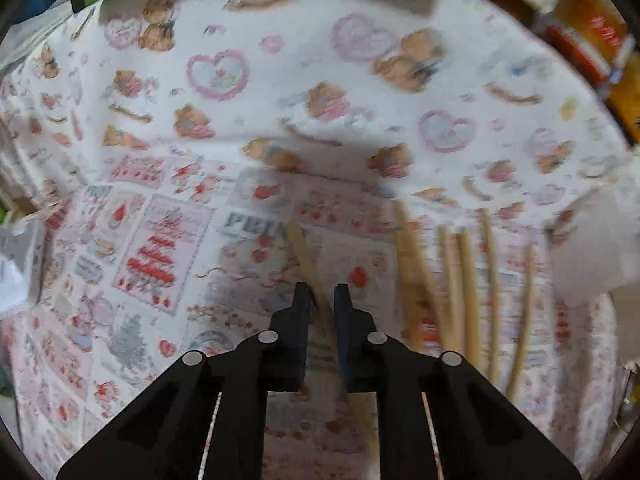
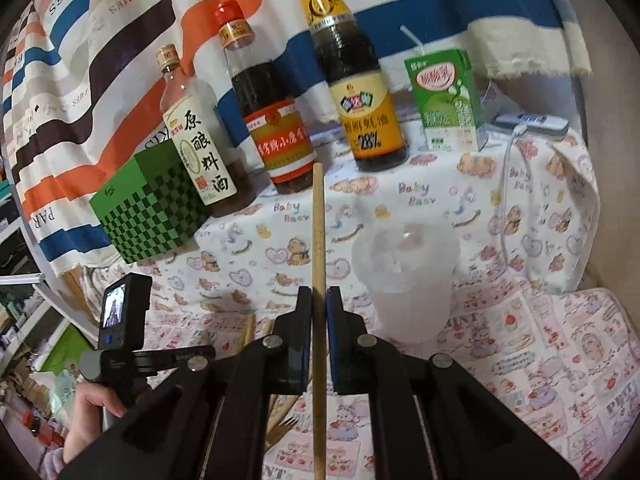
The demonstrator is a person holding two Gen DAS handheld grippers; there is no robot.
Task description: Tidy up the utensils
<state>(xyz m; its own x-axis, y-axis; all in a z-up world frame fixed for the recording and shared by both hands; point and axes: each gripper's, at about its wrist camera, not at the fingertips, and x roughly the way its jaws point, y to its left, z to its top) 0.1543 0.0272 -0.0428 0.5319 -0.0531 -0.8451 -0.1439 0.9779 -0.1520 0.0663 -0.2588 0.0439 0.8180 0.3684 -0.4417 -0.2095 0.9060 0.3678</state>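
Observation:
My left gripper (image 1: 322,294) points down at the patterned cloth and is shut on a wooden chopstick (image 1: 305,250) that runs slantwise between its fingers. Several more wooden chopsticks (image 1: 466,280) lie side by side on the cloth to its right. A frosted white cup (image 1: 592,248) shows blurred at the right edge. In the right wrist view my right gripper (image 2: 319,292) is shut on another wooden chopstick (image 2: 318,220), held upright above the table. The frosted cup (image 2: 406,276) stands just right of it. More utensils (image 2: 280,420), one a fork, lie below the gripper.
Three sauce bottles (image 2: 272,120), a green checkered box (image 2: 152,216) and a green drink carton (image 2: 444,100) stand along the back. A white power bank with its cable (image 2: 532,122) sits at the back right. A hand (image 2: 92,400) holds the other gripper's camera (image 2: 120,308) at left.

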